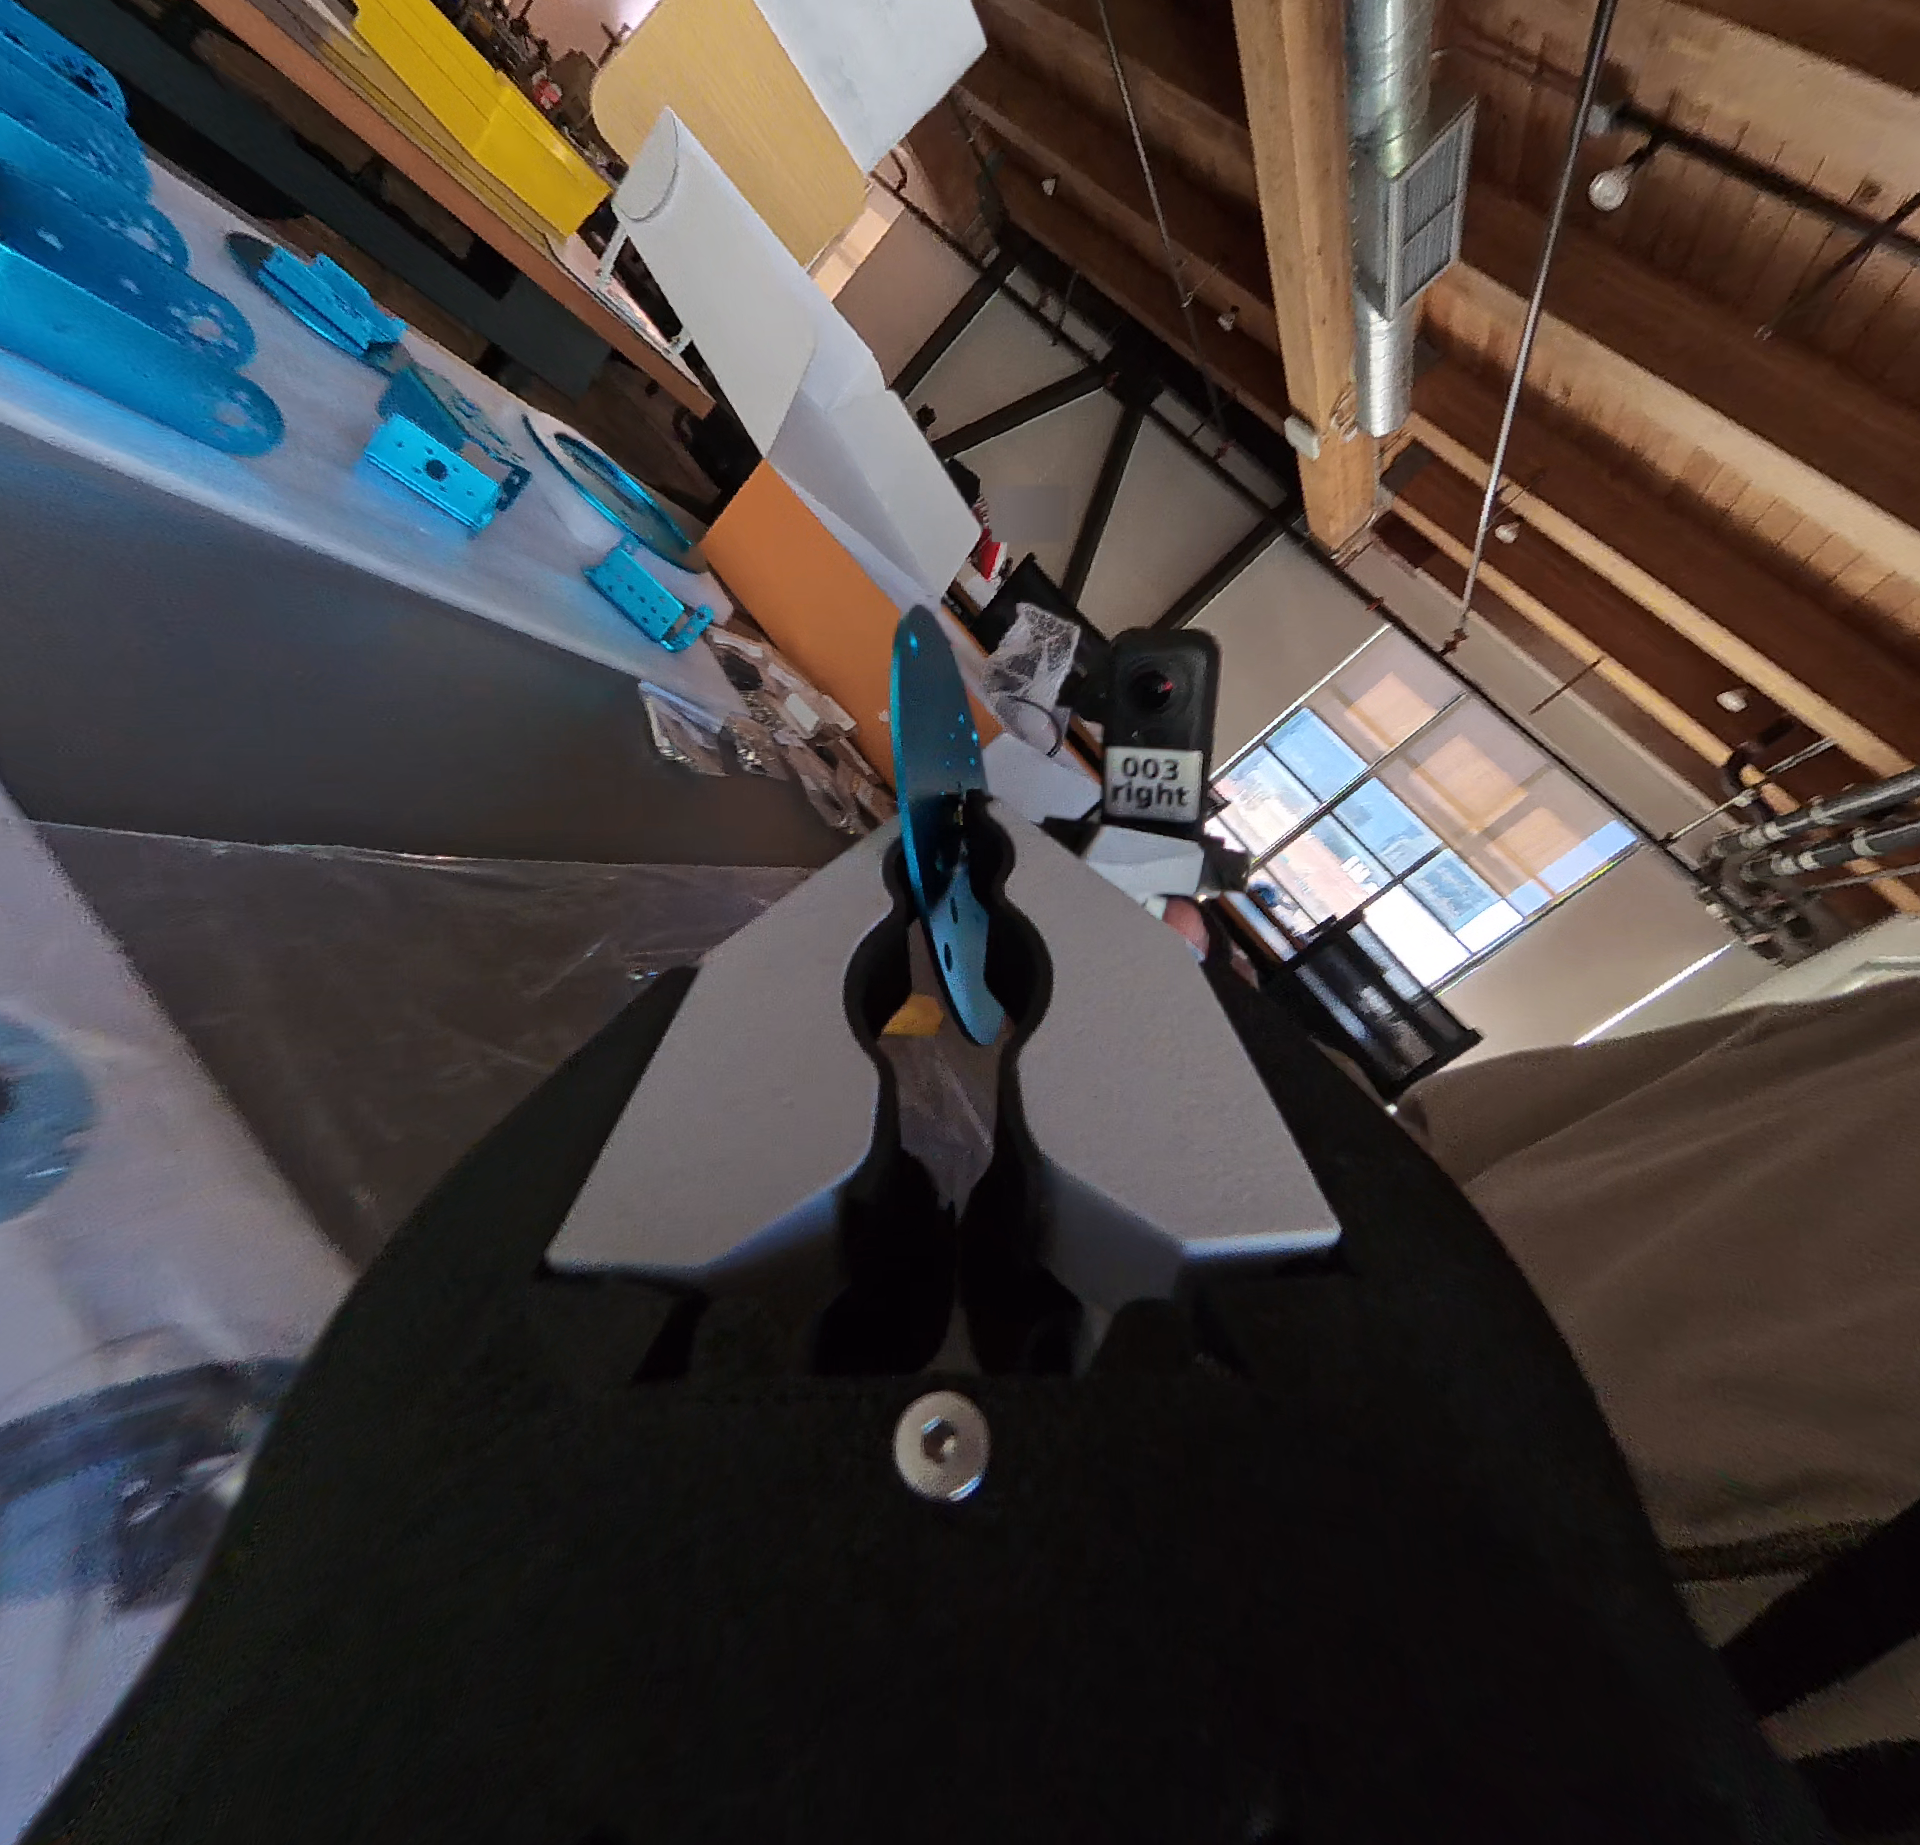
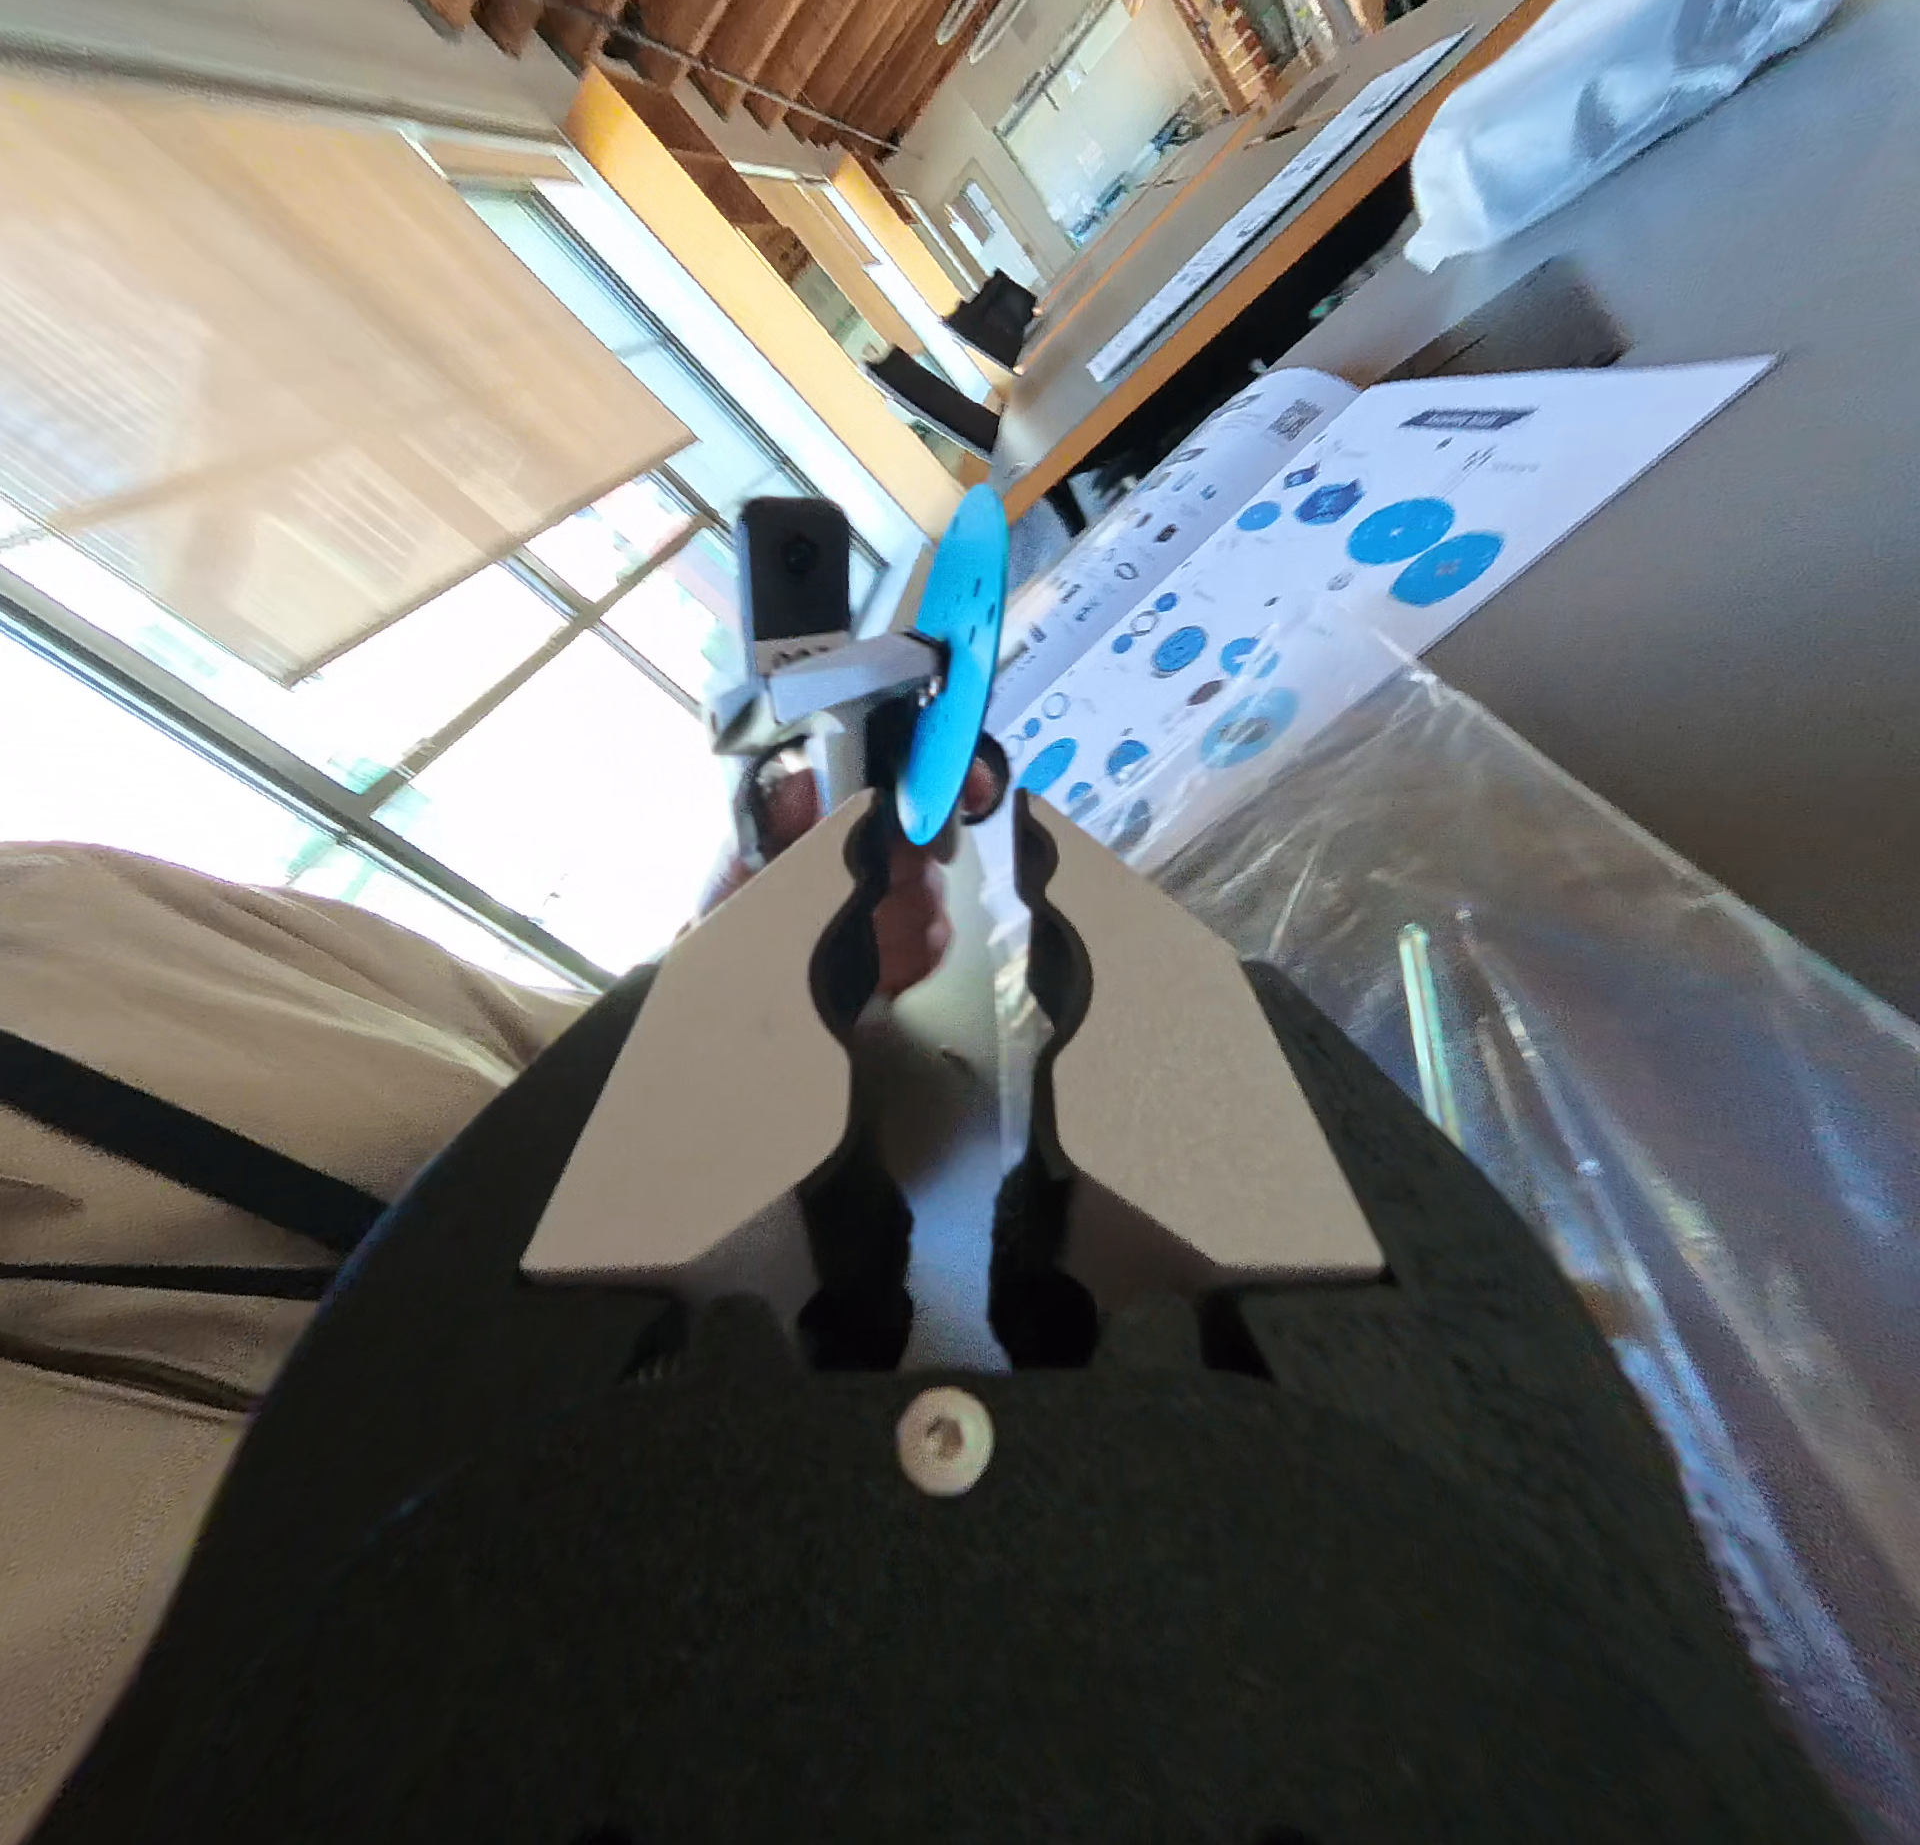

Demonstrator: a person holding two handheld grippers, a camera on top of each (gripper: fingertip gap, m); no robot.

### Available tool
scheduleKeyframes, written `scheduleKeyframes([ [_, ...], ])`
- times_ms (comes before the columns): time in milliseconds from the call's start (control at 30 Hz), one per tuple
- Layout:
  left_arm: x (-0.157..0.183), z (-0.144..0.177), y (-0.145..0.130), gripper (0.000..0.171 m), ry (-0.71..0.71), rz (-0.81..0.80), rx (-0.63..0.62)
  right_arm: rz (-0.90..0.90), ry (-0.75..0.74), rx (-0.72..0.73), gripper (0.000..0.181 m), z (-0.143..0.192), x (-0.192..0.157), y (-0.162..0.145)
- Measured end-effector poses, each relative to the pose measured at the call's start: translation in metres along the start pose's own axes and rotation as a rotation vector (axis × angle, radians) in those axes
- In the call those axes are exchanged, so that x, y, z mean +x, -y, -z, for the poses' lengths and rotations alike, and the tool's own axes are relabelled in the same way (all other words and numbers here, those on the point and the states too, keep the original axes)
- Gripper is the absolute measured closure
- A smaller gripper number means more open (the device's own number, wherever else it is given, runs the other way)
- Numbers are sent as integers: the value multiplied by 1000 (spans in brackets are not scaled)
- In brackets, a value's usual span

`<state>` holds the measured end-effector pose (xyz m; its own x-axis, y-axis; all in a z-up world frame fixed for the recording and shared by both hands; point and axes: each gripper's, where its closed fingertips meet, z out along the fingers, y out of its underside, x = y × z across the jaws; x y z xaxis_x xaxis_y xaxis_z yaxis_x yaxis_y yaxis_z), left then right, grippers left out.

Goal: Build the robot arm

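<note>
My left gripper (image 1: pixel 943 839) is shut on a round blue metal plate (image 1: pixel 935 735) with small holes. It holds the plate edge-on and raised above the table. The right wrist view shows the same plate (image 2: pixel 961 642) clamped in the left gripper's grey fingers (image 2: pixel 862 668), with small screws beside them. My right gripper (image 2: pixel 945 803) is open. The plate's lower edge sits at the gap between its tips, and I cannot tell whether they touch. The right gripper's camera body (image 1: pixel 1155 699) faces the left gripper from just behind the plate.
Several blue metal brackets (image 1: pixel 442 465) and plates (image 1: pixel 125 341) lie on the white-covered table (image 1: pixel 312 507), with small bags of hardware (image 1: pixel 748 735). A printed parts sheet (image 2: pixel 1351 569) and clear plastic wrap (image 2: pixel 1455 912) lie to the right. A person's beige clothing (image 2: pixel 208 1016) is close by. Spacing between my two grippers at the tips: around 5 centimeters.
</note>
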<state>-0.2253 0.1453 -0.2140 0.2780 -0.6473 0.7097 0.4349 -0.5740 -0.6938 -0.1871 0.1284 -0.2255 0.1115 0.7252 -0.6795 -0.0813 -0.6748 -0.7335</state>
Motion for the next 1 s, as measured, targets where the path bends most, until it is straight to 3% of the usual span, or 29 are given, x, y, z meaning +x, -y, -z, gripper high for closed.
scheduleKeyframes([
  [167,-7,44,6,165,91,-132,-56,210,-75,-118,163,-11,-2,-6],
  [267,5,58,2,165,25,-85,-53,156,42,-171,155,-39,-23,-16],
  [400,17,62,-5,165,-61,4,-36,52,167,-218,159,-70,-42,-28],
  [633,41,64,-1,164,-168,69,-13,-144,384,-79,179,-74,-64,-16],
  [800,35,62,0,163,-134,74,-35,-162,298,-36,181,-74,-55,-16],
  [900,38,61,1,149,-173,113,-26,-208,262,-3,181,-74,-50,-14],
  [1000,39,61,0,147,-179,88,-26,-217,252,17,181,-72,-49,-15],
])
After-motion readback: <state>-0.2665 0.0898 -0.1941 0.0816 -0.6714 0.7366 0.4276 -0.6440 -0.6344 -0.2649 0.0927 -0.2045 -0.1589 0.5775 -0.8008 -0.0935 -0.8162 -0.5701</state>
